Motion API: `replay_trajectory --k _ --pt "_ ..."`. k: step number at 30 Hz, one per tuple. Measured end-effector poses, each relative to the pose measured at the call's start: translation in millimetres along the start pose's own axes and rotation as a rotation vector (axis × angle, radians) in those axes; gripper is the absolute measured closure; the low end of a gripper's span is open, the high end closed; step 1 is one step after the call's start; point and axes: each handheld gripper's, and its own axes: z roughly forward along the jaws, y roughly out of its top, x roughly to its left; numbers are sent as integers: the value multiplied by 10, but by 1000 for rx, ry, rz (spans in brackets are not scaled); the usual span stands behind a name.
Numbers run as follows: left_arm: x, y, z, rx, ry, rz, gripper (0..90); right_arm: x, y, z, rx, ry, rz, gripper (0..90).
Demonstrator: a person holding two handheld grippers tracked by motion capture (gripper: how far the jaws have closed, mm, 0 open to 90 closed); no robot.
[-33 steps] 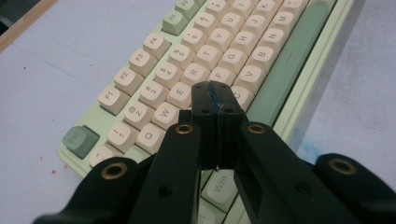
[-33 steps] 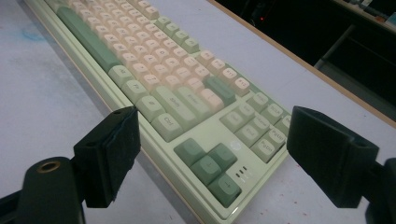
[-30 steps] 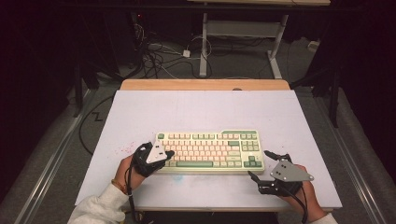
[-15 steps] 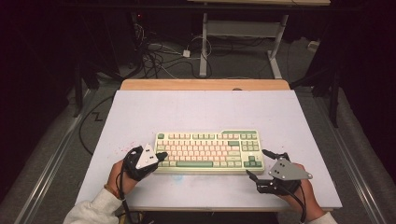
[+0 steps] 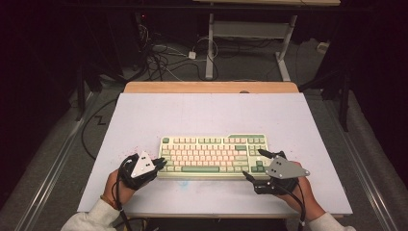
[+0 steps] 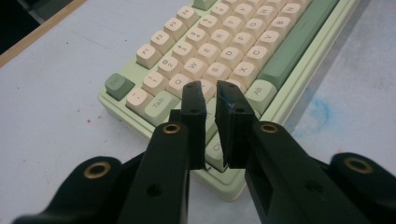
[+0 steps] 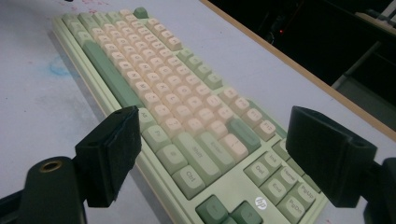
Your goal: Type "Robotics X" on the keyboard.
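A cream and green keyboard [image 5: 214, 154] lies across the near middle of the white table mat [image 5: 207, 110]. My left gripper [image 5: 160, 164] is at its left front corner. In the left gripper view, the jaws [image 6: 211, 91] hover over the corner keys [image 6: 219, 46]. They have just been opening, and the narrow gap between them holds nothing. My right gripper [image 5: 252, 162] stands wide open at the keyboard's right front corner. In the right gripper view, its two pads [image 7: 215, 121] are on either side of the keys [image 7: 154, 84] there and touch none of them.
A wooden strip [image 5: 211, 87] runs along the table's far edge. Beyond it, cables [image 5: 163, 57] lie on the dark floor beside a white desk frame [image 5: 250, 33]. Faint red and blue marks stain the mat near the keyboard.
The left hand has slid a little to the left along the keyboard's corner. The right gripper has shifted slightly left and away from me, closer to the keyboard's right end.
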Motion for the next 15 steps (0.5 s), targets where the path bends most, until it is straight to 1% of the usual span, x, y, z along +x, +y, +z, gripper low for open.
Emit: replay_trajectory --k 4,6,7,8,10,11,15 --pt "-2 13 -23 -18 -2 2 780 11 22 36 1 7 -3 188" --pt "-6 22 -33 -23 -8 4 820 16 21 41 4 9 -2 189" --pt "-6 25 -36 -24 -10 0 821 16 19 42 5 10 -1 189" --pt "-2 28 -39 -23 -15 -3 857 17 18 40 5 9 -2 189" --pt "5 35 -36 -19 -17 -6 863 16 16 38 5 8 0 190" --pt "8 38 -30 -14 -27 -19 863 18 15 37 6 7 1 190" --pt "23 66 -9 -4 -38 -27 877 16 12 30 6 7 -1 190"
